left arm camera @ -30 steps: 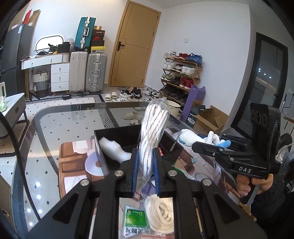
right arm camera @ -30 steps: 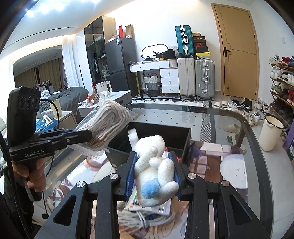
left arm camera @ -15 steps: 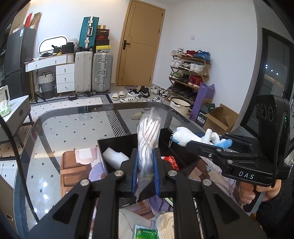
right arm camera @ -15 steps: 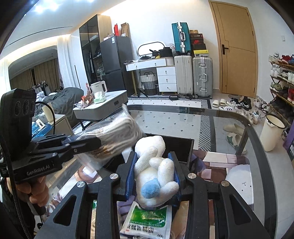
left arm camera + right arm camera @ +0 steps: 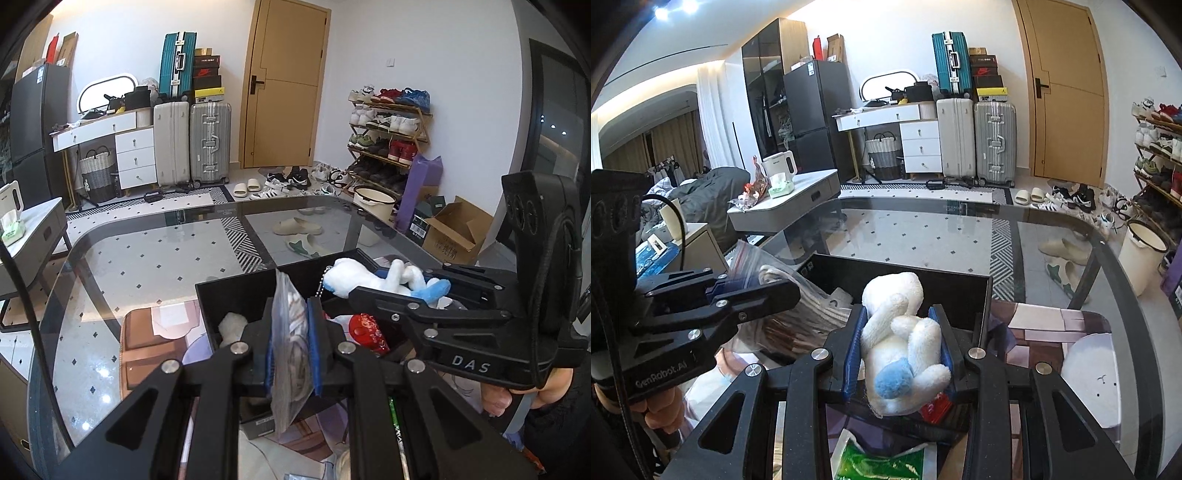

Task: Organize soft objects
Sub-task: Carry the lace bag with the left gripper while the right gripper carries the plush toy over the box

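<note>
My left gripper point(image 5: 290, 343) is shut on a clear plastic bag of white rope point(image 5: 291, 354) and holds it over the left part of the black storage box point(image 5: 236, 291). The bag also shows in the right wrist view point(image 5: 798, 295). My right gripper point(image 5: 897, 350) is shut on a white plush toy with a blue tail point(image 5: 901, 354) and holds it over the box point(image 5: 960, 288). The plush shows in the left wrist view point(image 5: 373, 280) too. A white soft item point(image 5: 231, 326) and a red packet point(image 5: 367, 332) lie inside the box.
The box stands on a glass table point(image 5: 147, 258) over a printed mat point(image 5: 155, 332). A green packet point(image 5: 882, 461) lies on the table below the right gripper. A white disc point(image 5: 1089, 380) lies at the right. Suitcases, a shoe rack and a door stand behind.
Both grippers have moved forward and down toward the box. The rope bag has tipped from upright to low over the box's left part. The plush now hangs over the box.
</note>
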`<state>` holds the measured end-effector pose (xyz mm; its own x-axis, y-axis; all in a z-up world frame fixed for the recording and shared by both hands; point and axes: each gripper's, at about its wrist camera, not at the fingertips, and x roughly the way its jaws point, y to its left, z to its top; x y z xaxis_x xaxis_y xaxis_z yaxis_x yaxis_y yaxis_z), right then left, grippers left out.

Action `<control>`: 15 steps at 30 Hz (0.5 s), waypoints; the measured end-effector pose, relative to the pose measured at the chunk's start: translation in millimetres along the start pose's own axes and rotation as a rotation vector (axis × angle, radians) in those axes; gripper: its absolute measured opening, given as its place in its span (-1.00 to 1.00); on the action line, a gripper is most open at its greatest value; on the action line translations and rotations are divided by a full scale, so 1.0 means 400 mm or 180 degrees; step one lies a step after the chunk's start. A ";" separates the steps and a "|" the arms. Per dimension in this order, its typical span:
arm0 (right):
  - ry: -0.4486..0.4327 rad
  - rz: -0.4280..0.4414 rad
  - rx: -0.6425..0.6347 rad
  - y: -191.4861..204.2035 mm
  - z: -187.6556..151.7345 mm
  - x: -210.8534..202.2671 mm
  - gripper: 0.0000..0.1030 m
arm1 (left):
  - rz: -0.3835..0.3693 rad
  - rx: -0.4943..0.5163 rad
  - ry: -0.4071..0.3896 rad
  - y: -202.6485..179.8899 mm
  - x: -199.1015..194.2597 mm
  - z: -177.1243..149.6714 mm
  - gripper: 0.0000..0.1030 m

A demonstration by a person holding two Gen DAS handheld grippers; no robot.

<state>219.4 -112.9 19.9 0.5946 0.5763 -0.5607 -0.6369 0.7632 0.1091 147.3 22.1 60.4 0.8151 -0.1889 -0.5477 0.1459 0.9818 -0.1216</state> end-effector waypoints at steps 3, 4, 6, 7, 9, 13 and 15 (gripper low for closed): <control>0.0055 -0.0025 -0.0035 0.003 -0.005 0.022 -0.32 | 0.0021 0.0002 0.0025 0.002 0.007 -0.004 -0.77; 0.0078 -0.0030 -0.0044 0.002 -0.004 0.031 -0.32 | 0.0038 0.0003 0.0041 0.002 0.011 -0.003 -0.77; 0.0116 -0.0039 -0.0060 0.000 -0.009 0.043 -0.32 | 0.0060 0.0013 0.0065 -0.001 0.018 -0.005 -0.76; 0.0134 -0.0043 -0.0062 -0.002 -0.013 0.048 -0.32 | 0.0070 0.0015 0.0071 -0.001 0.020 -0.006 -0.76; 0.0138 -0.0068 -0.0111 0.002 -0.015 0.051 -0.32 | 0.0086 0.0033 0.0089 -0.004 0.022 -0.008 -0.76; 0.0182 -0.0096 -0.0183 0.013 -0.019 0.058 -0.32 | 0.0126 0.0069 0.0108 -0.012 0.027 -0.011 -0.75; 0.0205 -0.0093 -0.0210 0.017 -0.022 0.058 -0.32 | 0.0130 0.0081 0.0126 -0.024 0.030 -0.010 -0.75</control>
<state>224.6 -96.9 0.2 0.5819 0.5323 -0.6148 -0.6519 0.7573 0.0387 153.6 10.4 51.7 0.7979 -0.1489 -0.5841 0.1277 0.9888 -0.0777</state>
